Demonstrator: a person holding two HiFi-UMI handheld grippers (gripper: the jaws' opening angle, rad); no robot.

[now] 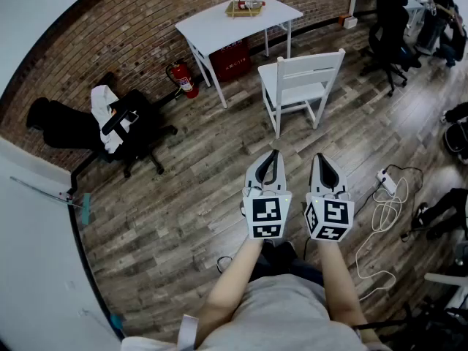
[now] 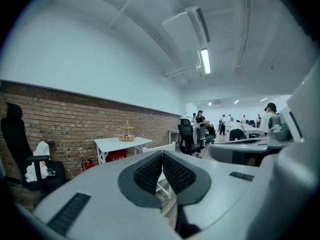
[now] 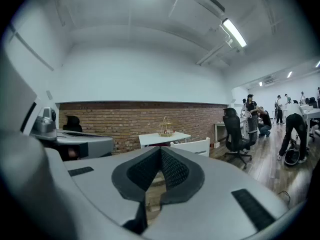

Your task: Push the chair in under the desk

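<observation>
A white wooden chair stands on the plank floor, pulled back from a white desk that sits against the brick wall. The chair's backrest faces me. My left gripper and right gripper hover side by side, short of the chair and apart from it. Both are shut with nothing between the jaws. In the left gripper view, the left gripper points at the chair and desk. The right gripper shows the chair's backrest and the desk beyond.
A black office chair with white cloth stands left by the wall, near a red fire extinguisher. A red box sits under the desk. White cables and a power strip lie on the floor at right. Another black office chair stands far right.
</observation>
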